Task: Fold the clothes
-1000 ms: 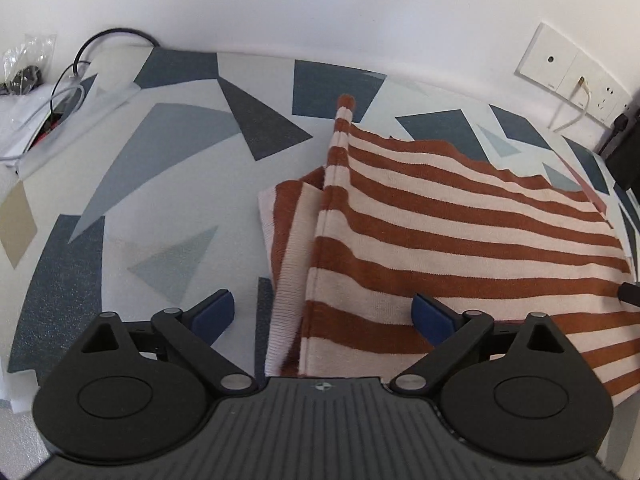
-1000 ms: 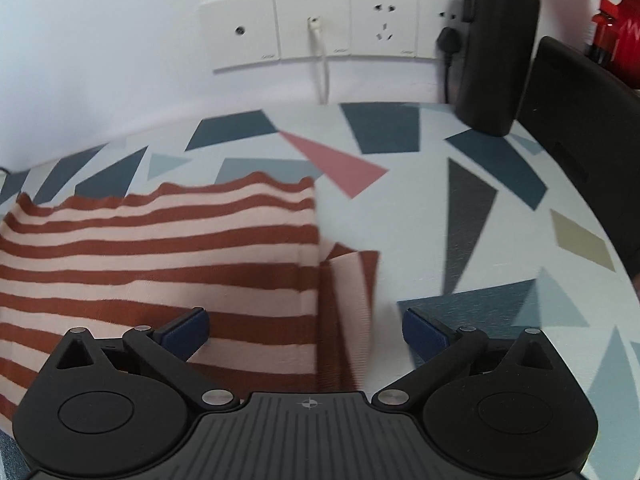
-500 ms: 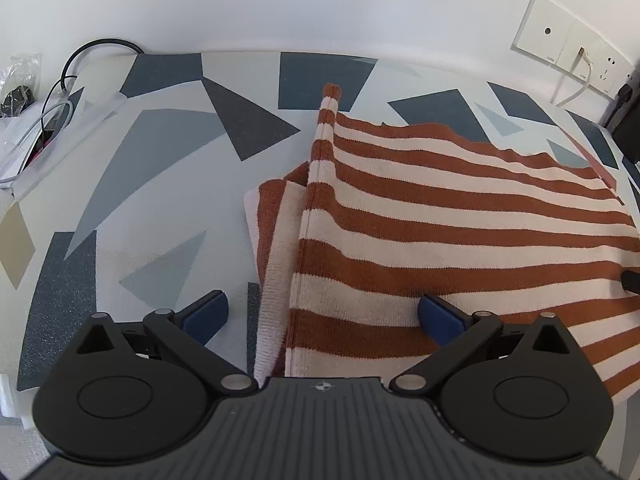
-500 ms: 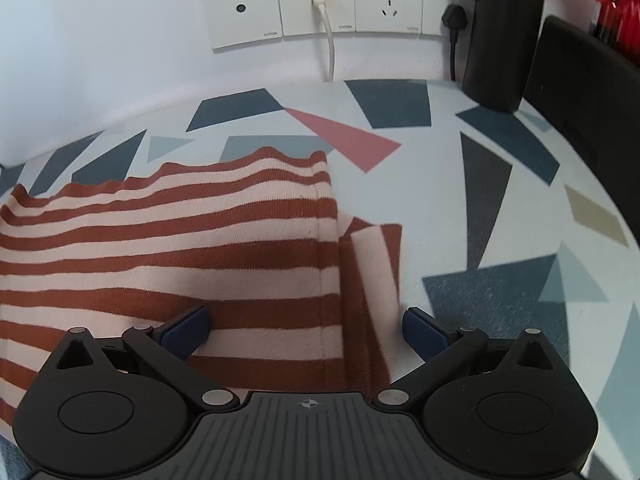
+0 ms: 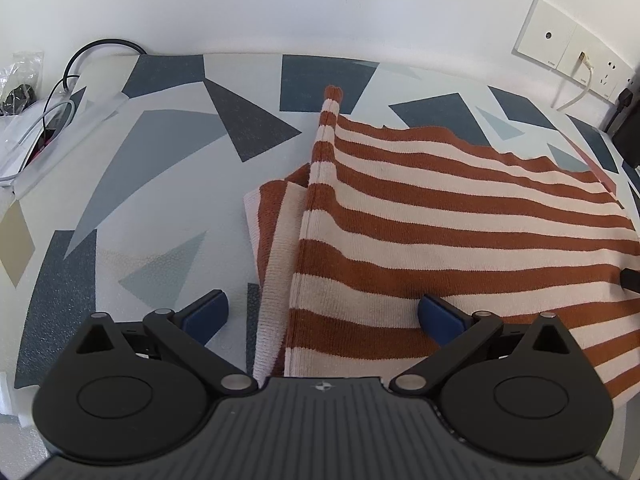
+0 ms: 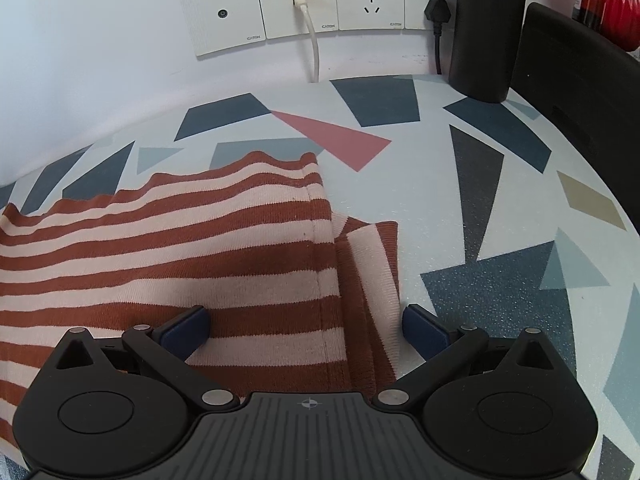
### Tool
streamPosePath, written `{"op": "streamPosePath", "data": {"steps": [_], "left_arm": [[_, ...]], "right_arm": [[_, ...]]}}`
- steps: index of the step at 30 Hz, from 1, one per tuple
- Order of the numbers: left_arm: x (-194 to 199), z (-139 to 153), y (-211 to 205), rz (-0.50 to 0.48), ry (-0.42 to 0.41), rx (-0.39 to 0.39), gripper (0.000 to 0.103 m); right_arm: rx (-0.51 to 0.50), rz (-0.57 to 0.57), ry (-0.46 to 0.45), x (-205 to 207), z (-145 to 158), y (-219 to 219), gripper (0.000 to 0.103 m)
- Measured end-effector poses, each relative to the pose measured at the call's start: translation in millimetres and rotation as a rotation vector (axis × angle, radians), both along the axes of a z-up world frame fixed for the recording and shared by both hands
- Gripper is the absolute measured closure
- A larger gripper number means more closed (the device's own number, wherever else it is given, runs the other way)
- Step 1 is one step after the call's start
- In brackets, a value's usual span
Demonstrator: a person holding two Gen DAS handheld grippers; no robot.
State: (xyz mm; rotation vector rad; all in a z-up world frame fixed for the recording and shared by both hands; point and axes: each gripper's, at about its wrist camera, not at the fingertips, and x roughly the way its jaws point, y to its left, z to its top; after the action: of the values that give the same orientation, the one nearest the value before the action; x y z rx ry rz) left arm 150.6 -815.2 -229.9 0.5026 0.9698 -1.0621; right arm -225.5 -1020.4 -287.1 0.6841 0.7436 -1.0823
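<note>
Left gripper: jaws wide apart, holding nothing; poised low over the left edge of the sweater, one pad over bare worktop, the other pad over striped knit.

Right gripper: likewise wide open and empty; astride the right edge of the same sweater, inner pad above the body, outer pad just beside the sleeve.

Sweater: rust and cream stripes, spread flat across the patterned worktop, between the two grippers. Sleeve at each side tucked under the body, narrow strip showing past each side seam. Far hem slightly rippled.

Surroundings: cables and plastic bag at far left; wall sockets, black bottle and dark case at far right; all well apart from the cloth.

Stage, as judged: side folds done, lengthwise fold pending, near edge not yet gripped.

Risks, as judged:
- Closing on top layer only; tucked sleeves left behind, sliding out on the lift.
- Uneven pinch between the two sides; skewed fold, stripes misaligned.
- Knit stretching or sagging mid-span; crease off line.
</note>
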Motion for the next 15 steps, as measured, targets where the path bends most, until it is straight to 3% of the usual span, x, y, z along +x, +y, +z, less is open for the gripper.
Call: {"op": "streamPosePath", "data": {"steps": [7,15], "left_arm": [[4,2,-6,-0.045,0.014,0.051,0.000],[1,0,-5,-0.080,-0.011,0.006,0.000]], "right_arm": [[0.007,0.057,0.009,-2,1,1,0.001],[0.035,0.028,-0.002,-17,6,0,0.005]]}}
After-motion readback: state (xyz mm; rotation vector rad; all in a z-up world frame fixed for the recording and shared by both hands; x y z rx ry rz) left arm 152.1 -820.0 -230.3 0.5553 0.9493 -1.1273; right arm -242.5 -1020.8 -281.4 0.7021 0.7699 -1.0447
